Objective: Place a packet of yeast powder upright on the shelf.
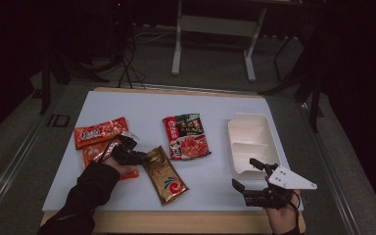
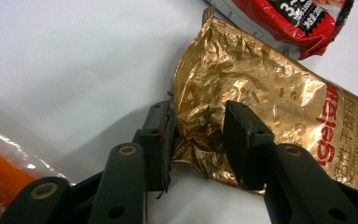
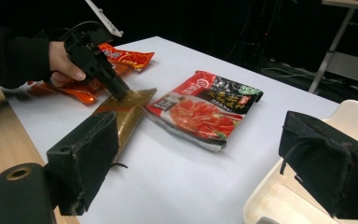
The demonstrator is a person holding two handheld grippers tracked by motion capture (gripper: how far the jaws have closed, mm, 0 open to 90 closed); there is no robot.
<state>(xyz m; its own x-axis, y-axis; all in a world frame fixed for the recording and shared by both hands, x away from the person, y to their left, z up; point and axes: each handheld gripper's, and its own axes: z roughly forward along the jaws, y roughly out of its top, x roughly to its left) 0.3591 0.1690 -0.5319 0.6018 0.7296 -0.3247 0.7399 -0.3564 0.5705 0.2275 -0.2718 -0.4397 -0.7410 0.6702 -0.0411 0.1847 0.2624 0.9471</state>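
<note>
The left gripper (image 2: pixel 198 140) pinches the crumpled corner of the gold foil packet (image 2: pixel 270 88) between narrowed jaws. The right gripper (image 3: pixel 214 163) hovers wide open, holding nothing, beside the white tray (image 1: pixel 254 127).

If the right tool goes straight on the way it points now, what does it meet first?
Probably the red packet, which lies straight ahead between the jaws of the right tool on the table. The white tray is off to the side. Depth is hard to judge.

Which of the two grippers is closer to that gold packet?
The left. The left gripper has its jaws on either side of the gold packet at its crumpled end, while the right gripper hovers apart from it, near the white tray.
</note>
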